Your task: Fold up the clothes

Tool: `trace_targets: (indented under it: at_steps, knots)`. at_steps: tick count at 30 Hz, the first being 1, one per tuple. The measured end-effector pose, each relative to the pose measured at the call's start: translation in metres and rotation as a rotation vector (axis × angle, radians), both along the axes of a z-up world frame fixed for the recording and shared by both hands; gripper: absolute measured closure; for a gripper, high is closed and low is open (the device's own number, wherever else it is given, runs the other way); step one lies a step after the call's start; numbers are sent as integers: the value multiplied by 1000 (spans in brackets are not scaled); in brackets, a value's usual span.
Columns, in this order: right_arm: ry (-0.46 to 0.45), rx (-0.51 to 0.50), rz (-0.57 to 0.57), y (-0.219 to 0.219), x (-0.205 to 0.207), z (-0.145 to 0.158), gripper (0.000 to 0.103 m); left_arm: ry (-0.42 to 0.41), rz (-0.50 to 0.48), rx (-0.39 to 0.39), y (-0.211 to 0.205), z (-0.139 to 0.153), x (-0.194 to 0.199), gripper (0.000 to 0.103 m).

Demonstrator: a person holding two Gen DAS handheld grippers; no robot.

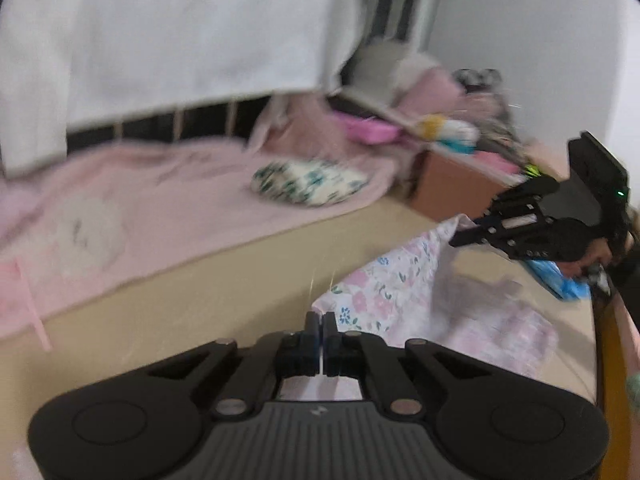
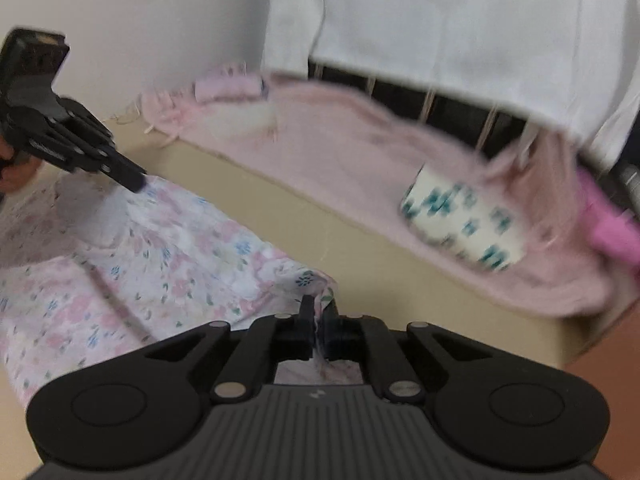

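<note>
The left gripper [image 1: 320, 322] is pressed together on one corner of the floral garment [image 2: 132, 256], which lies on the beige table [image 1: 200, 280]. Further right, the right gripper [image 2: 318, 310] pinches the opposite corner. The held edge appears, through blur, to stretch between them.

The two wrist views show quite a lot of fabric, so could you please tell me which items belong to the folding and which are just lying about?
In the job:
- pink floral cotton garment, on the beige surface
- left gripper, shut on one corner
- right gripper, shut on another corner

Lying about:
- fuzzy pink blanket
- folded white cloth with teal flowers
- white curtain
- brown cardboard box
</note>
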State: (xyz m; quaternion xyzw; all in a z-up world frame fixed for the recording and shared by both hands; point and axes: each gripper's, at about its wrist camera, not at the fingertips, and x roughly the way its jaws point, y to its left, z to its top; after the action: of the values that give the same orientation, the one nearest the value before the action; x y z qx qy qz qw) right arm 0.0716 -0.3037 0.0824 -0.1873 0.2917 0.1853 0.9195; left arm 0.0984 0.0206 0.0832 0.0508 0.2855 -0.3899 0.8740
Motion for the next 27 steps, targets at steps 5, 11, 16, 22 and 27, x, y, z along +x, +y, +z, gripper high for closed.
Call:
trace_targets:
  at_steps: [5,11,16,22,27]
  knots:
    - [-50,-127,75,7,-110,-14,97,-116,-160,128,-8,-16,-115,99]
    - [33,-80,168,5,-200,-33,49,-77,-114,140,4,-36,-153,93]
    - [-89,164,62,-1,-175,-15,49,-142,8,-21,-27,-24,-143,55]
    - [90,405,-194,-4,-90,-52,79,17,105,78,-60,-56,-110,93]
    - [66,346,-411,-10,-106,-61,81,45,109,110,-44,-72,-118,94]
